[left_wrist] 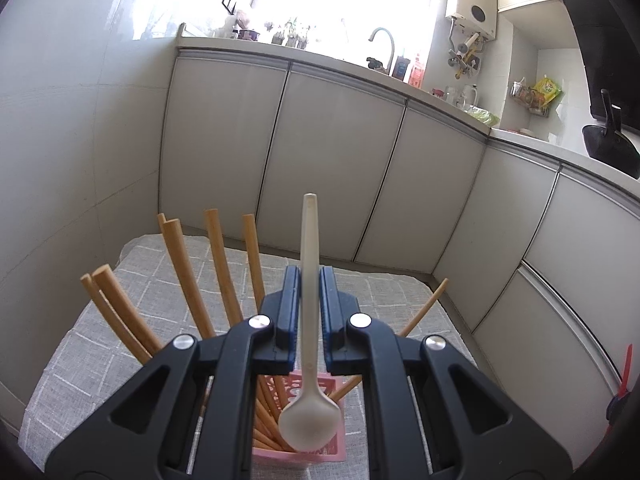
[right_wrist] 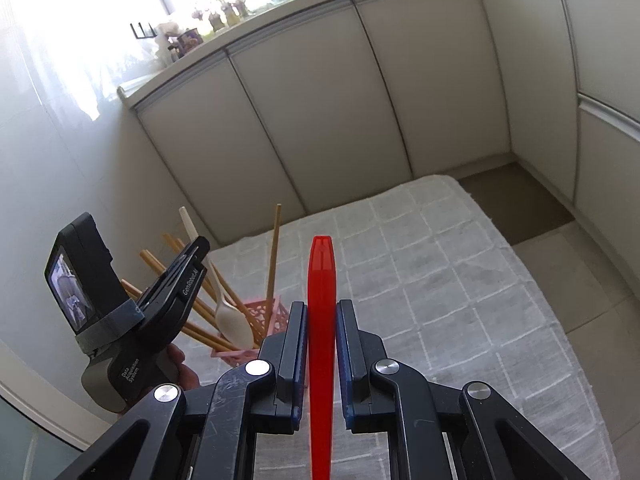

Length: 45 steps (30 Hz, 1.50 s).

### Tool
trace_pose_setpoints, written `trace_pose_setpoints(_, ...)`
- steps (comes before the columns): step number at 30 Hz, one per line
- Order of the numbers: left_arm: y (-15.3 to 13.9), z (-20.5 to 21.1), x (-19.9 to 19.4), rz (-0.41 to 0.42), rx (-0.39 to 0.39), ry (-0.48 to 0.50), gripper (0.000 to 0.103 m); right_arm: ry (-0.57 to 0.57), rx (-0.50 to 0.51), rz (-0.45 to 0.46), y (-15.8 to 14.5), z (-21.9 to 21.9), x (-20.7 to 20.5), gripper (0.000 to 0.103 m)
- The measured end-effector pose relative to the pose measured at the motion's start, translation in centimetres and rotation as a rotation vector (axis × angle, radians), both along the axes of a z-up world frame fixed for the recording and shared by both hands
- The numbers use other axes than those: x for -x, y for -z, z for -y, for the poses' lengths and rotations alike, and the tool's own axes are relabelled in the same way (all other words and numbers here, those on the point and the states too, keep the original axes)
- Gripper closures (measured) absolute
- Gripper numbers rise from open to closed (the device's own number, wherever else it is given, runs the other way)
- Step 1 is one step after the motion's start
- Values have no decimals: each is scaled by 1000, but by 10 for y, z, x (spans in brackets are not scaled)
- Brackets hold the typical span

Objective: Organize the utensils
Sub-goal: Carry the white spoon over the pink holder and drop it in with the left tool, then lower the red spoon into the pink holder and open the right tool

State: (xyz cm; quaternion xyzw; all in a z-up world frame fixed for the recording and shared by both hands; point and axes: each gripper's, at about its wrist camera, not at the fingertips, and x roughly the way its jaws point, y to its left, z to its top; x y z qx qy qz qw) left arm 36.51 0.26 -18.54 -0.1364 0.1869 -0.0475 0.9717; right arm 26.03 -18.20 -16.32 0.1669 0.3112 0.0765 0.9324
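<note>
Left tongs (left_wrist: 309, 280) are clamped on the handle of a cream plastic spoon (left_wrist: 309, 426), jaws nearly closed, pads on the mid-handle. The bowl hangs below them, right over the mouth of the pink holder (left_wrist: 320, 454); the handle tip sticks up past the jaw ends. In the right wrist view the bowl looks level with the holder's rim, maybe touching it; cannot tell if it is inside yet.

Right tongs (right_wrist: 321, 312) are also nearly closed, pinching a red plastic utensil (right_wrist: 321, 320) along its handle. Its working end is out of view, so the type is unclear. They sit right of the left tongs and nearer the camera side, apart from the holder.

Handling, as a guess: both pieces look light, thin, stiff but a bit bendy, and smooth, so they could swivel in the pads. A mid-handle grip seems best, since it keeps them from swinging.

Wooden chopsticks (left_wrist: 182, 280) fan out of the holder to the left of and behind the left tongs, with one more leaning right. They crowd the opening; the free slot looks to be on the near right side.

The holder stands on the desk, covered with a grey checked cloth (right_wrist: 440, 280). Right of both tongs the cloth is bare, with plenty of room. The cloth's far edge is near the cabinet doors (left_wrist: 340, 160), and a wall is close on the left.
</note>
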Motion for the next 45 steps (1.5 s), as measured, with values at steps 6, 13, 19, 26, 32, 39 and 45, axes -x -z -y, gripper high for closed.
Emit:
trace_pose_setpoints(6,-1,-8,-1,-65,39,36,71,6,-18,-9,2,1,-3,90)
trace_pose_setpoints(13,-14,-18,38,-148,28,62,57,26,-36,30,-6,-1,-5,90)
trace_pose_setpoints(19,-19,-31,91,-257,-79,69,45,25,33,100,-6,-14,-9,90)
trace_pose_setpoints(26,9,-49,106,-395,-124,99,32,-4,94,150,0,-40,-34,90)
trace_pose_setpoints(32,44,-57,98,-535,-189,90,32,-24,77,245,-5,-66,-65,91)
trace_pose_setpoints(39,57,-64,96,-575,-240,68,32,-37,54,350,-4,-100,-104,90)
trace_pose_setpoints(45,56,-73,93,-569,-209,51,32,-81,151,378,15,-136,-127,90)
